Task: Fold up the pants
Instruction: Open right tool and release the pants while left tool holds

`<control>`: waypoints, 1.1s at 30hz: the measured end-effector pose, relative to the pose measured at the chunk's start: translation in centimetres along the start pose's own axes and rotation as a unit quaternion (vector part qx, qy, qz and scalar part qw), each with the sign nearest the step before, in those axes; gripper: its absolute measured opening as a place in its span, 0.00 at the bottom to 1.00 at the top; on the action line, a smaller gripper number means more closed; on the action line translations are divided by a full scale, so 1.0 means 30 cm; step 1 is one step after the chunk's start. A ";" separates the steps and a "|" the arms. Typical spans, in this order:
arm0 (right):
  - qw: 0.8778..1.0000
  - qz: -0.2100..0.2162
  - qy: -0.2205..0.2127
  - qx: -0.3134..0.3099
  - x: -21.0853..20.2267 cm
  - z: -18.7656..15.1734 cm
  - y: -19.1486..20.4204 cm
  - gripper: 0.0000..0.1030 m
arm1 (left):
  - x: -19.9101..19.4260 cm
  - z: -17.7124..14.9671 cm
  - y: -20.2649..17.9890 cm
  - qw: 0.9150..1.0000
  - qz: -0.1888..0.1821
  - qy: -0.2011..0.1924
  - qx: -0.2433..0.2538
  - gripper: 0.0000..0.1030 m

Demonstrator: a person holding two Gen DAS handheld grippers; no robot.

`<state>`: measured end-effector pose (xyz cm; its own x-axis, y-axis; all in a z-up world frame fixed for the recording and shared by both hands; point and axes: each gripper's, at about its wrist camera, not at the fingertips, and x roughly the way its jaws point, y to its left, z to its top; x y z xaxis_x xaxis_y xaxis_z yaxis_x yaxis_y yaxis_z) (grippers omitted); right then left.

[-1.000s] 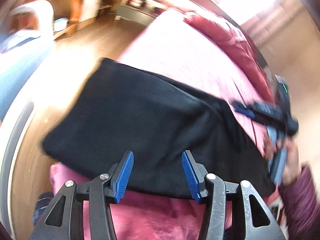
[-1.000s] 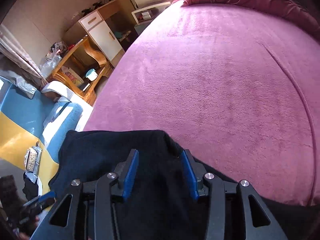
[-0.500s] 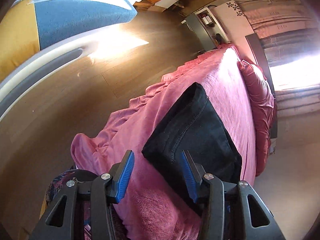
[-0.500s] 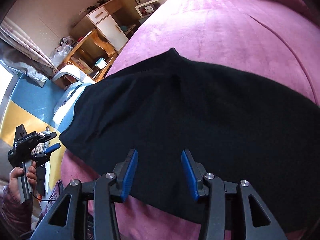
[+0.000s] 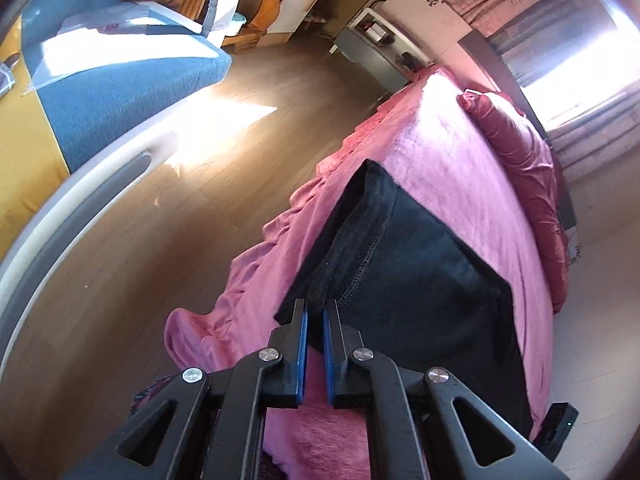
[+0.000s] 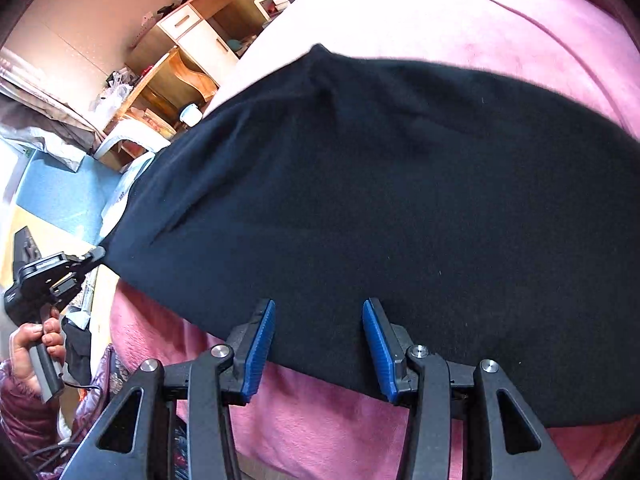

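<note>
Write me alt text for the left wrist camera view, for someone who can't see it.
The left tongs, blue-padded, are pinched shut on the near corner of folded black pants lying on a bed with a pink blanket. To the left are a wooden floor with a sunlit patch and a blue cushion; a dark pink pillow lies at the bed's far end.

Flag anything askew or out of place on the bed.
The black pants lie at the pink bed's near edge, one corner overhanging the side where the left gripper pinches it. The bedcover is bunched there.

left gripper clamping black pants, pink bed
</note>
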<state>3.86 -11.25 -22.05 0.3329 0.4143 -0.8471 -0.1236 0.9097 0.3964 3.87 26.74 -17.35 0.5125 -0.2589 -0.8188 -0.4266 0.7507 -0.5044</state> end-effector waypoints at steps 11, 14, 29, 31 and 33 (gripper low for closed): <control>1.000 -0.006 -0.012 -0.004 0.020 -0.017 -0.003 0.46 | -0.092 -0.031 -0.119 0.982 0.144 -0.099 0.076 0.31; 1.000 -0.009 -0.016 -0.006 0.012 -0.029 -0.017 0.46 | -0.130 -0.068 -0.222 0.976 0.124 -0.122 0.128 0.32; 1.000 0.000 -0.020 0.023 -0.075 -0.049 -0.051 0.45 | -0.074 -0.277 -0.587 0.948 0.055 -0.109 0.295 0.32; 0.999 0.005 -0.024 0.035 -0.106 -0.060 -0.073 0.45 | -0.058 -0.302 -0.621 0.945 0.048 -0.103 0.307 0.32; 0.998 0.008 -0.032 0.054 -0.146 -0.076 -0.111 0.45 | -0.044 -0.324 -0.649 0.941 0.042 -0.098 0.320 0.32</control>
<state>0.68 -16.04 -20.46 0.3910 0.4235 -0.8172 -0.0284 0.8930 0.4492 4.25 6.56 -9.12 0.6521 -0.1127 -0.7497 0.0324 0.9921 -0.1210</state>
